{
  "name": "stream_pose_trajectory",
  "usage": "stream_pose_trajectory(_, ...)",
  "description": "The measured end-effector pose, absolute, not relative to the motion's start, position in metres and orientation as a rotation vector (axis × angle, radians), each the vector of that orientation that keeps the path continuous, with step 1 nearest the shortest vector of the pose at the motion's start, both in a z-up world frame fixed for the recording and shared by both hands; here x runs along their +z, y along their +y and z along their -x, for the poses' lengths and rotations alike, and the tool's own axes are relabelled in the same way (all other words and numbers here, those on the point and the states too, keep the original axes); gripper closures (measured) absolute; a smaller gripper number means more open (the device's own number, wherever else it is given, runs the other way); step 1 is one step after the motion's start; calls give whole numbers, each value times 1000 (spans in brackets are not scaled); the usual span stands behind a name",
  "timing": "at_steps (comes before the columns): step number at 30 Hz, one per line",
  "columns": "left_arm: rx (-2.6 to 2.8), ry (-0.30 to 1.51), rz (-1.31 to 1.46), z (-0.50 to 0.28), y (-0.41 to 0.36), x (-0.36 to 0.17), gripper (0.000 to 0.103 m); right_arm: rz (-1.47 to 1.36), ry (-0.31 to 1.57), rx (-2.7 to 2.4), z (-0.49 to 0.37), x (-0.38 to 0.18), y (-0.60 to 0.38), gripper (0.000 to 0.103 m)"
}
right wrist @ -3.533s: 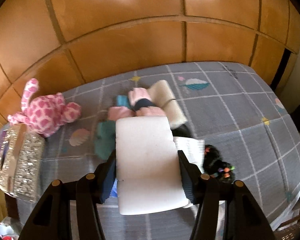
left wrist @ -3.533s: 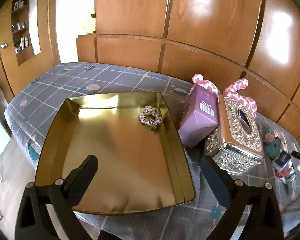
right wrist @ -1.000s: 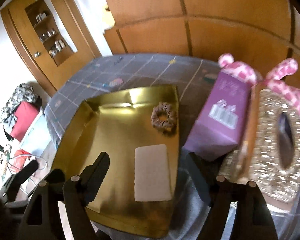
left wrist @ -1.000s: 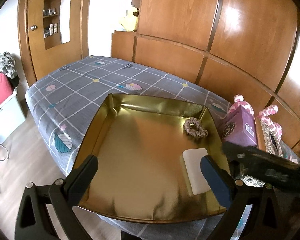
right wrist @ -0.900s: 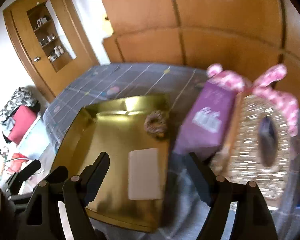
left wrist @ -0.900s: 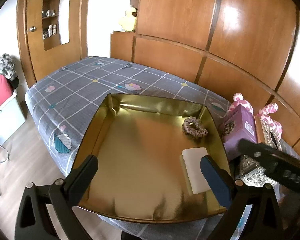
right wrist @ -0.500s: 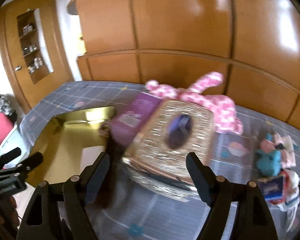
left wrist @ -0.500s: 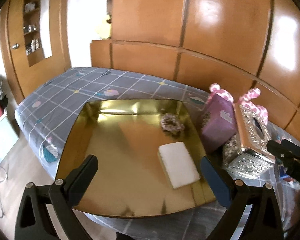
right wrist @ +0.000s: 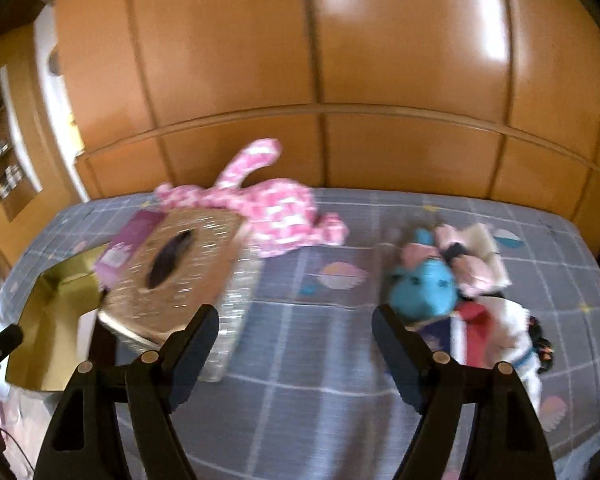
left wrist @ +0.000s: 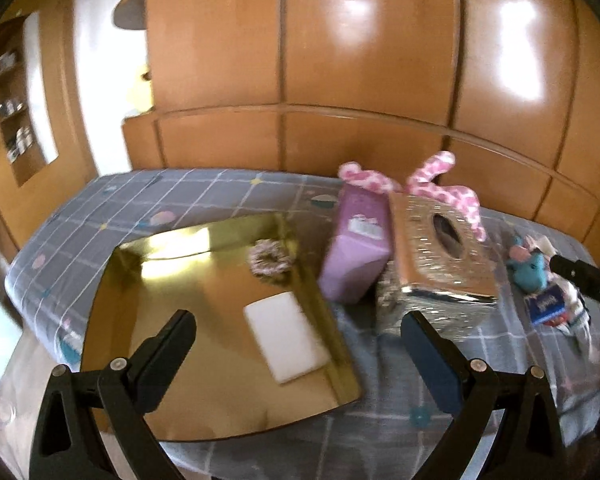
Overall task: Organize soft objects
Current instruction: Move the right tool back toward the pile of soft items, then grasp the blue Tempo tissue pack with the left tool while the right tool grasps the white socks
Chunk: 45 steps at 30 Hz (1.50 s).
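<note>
The white foam pad [left wrist: 286,336] and scrunchie [left wrist: 269,257] lie in the gold tray [left wrist: 112,288] on the bed. Both the right gripper [right wrist: 294,330] and left gripper [left wrist: 298,340] have jaws apart, empty. The blue plush [right wrist: 424,286] sits in a tangled pile (far right); a grab there may snag neighbouring pieces.
</note>
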<state>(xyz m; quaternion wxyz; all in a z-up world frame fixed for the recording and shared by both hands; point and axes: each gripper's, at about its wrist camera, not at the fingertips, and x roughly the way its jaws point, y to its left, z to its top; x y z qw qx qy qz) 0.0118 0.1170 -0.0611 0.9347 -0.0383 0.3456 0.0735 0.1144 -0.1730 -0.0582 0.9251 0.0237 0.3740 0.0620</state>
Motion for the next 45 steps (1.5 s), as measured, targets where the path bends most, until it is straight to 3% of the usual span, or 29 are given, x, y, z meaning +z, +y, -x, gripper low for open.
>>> stream_pose_trajectory(13, -164, 615, -42, -32, 28, -40, 0, -172, 736, -242, -121, -49, -360, 22)
stream_pose_trajectory(21, -307, 704, -130, -59, -52, -45, 0, -333, 811, -427, -110, -92, -460, 21)
stream_pose_trajectory(28, -470, 806, -214, -88, -123, -74, 2, -488, 776, -373, -101, -89, -475, 21)
stream_pose_trajectory(32, -598, 873, -282, -106, -164, -105, 9, -502, 778, -351, -101, -89, -475, 21)
stream_pose_trajectory(45, -716, 903, -373, -167, -241, -153, 10, -564, 770, -329, -102, -94, -482, 21)
